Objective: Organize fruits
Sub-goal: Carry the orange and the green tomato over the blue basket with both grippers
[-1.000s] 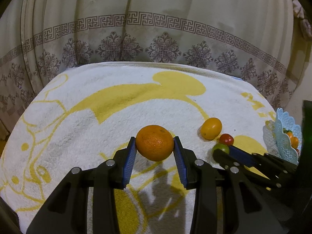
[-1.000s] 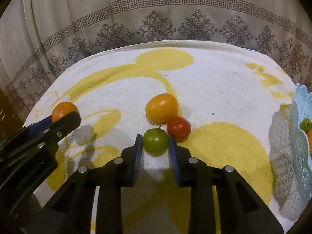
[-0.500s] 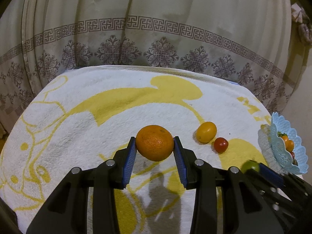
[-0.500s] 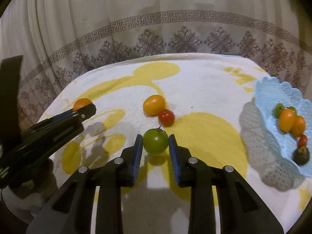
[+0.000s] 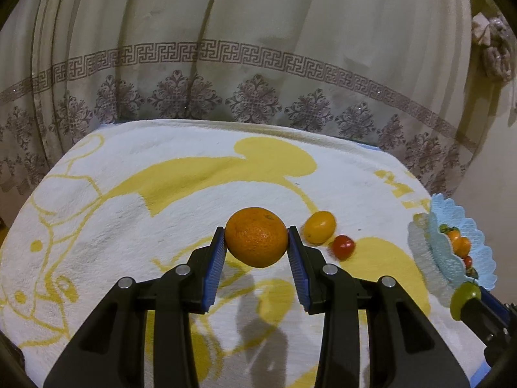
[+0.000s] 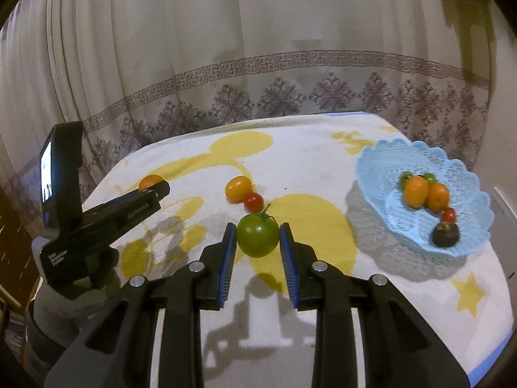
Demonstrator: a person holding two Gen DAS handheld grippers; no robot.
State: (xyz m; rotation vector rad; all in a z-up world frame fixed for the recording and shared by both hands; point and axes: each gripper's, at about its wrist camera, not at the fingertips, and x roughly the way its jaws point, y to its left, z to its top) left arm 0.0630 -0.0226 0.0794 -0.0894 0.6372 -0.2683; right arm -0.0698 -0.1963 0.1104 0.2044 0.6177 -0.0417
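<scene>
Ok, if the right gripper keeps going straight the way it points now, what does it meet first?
Probably the red tomato, just beyond the green tomato held in the right gripper, with the yellow fruit right behind. Depth is unclear, so it might touch the towel first.

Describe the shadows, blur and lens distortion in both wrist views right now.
Left wrist view: strong fisheye bend and dark corners; the orange is sharp, with hard shadows on the towel below the jaws. Right wrist view: same bulge; the green tomato is crisp, and the blue basket throws a lacy shadow.

Green tomato (image 6: 258, 238), lt-blue basket (image 6: 465, 190).
</scene>
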